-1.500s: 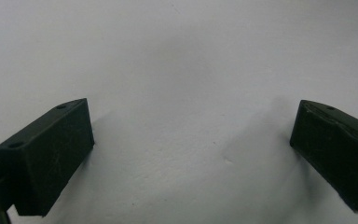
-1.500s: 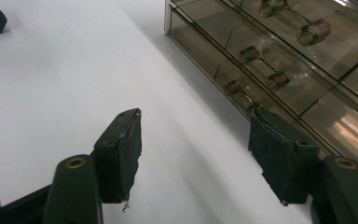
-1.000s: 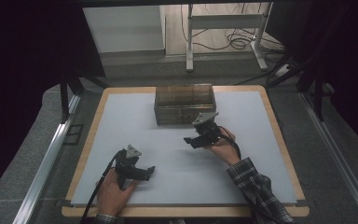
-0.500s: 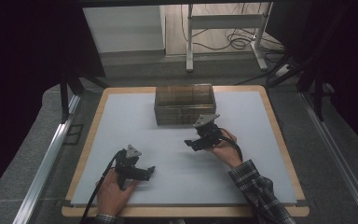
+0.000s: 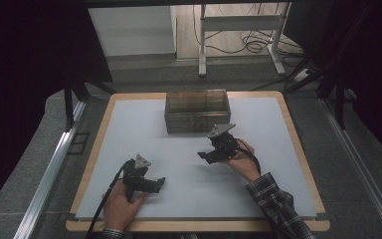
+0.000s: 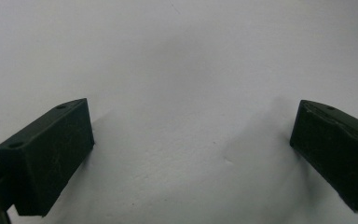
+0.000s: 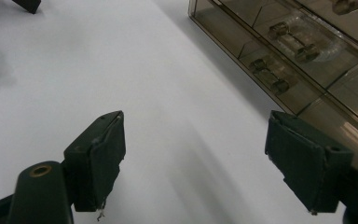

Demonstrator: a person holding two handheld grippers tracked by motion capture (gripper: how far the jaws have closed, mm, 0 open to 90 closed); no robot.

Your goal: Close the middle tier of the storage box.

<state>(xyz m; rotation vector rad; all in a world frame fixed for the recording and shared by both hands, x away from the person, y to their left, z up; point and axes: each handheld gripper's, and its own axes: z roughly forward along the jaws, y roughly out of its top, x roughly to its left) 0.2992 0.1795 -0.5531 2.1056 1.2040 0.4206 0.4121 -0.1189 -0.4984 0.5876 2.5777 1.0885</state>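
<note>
The pale worktop (image 5: 189, 164) is bare around a smoky clear box (image 5: 197, 110). The right gripper (image 5: 202, 155) has just been spreading its fingers, empty like the wide-open left gripper (image 5: 162, 181); approaching askew could shove the box away.

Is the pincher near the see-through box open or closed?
Open. The right gripper has its jaws wide apart, just been opening, with bare white table between them, beside the box.

The desk (image 5: 129, 129) is showing a pale grey-white top with a light wooden border. The box (image 5: 197, 110) is looking smoky brown and see-through. Both the left gripper (image 5: 160, 182) and the right gripper (image 5: 202, 156) are showing black jaws, each topped by a grey plate. The sleeve (image 5: 278, 206) is displaying a dark plaid with thin pale lines.
</note>
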